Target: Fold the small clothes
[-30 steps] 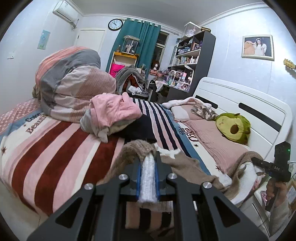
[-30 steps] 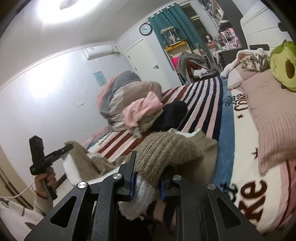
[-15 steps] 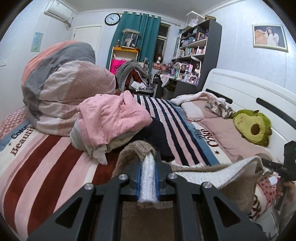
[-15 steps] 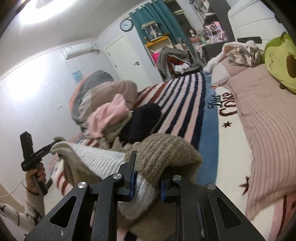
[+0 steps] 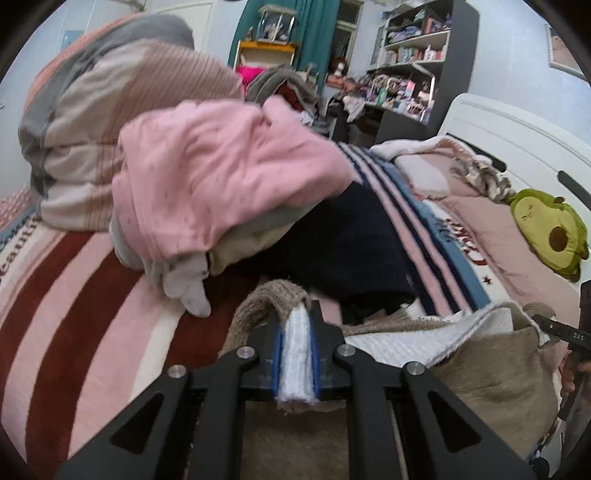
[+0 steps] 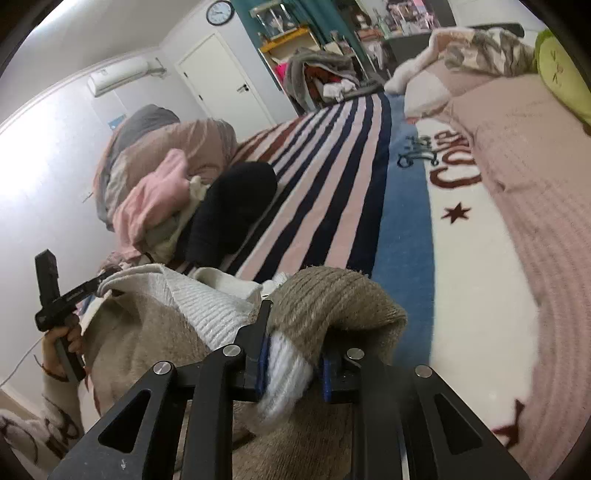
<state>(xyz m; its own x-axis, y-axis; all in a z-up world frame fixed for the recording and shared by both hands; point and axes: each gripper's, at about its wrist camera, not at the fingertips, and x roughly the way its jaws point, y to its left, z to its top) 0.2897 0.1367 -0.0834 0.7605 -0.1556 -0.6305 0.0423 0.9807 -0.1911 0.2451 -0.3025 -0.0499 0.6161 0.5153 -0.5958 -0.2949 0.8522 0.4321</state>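
Sweater point(image 5: 480, 354) lower part below frame

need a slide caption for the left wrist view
Left claw clamps a beige-and-white sweater over the striped bed, near a pile of pink clothes.

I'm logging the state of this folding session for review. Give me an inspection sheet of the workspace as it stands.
Surface: bed with a striped blanket; bare stretch beside the pile.
Job's things: beige-and-white knit garment, held stretched between both claws over the bed's near edge.
Clutter: pile of pink clothes over pale ones, dark garment, rolled duvet, avocado plush by the headboard.
Grippers: left claw shut on the garment's edge; right claw shut on a bunched fold.
Cables: thin pale cord near the left hand, blurry.
Surroundings: bedroom; shelves, teal curtain, door, wall clock.
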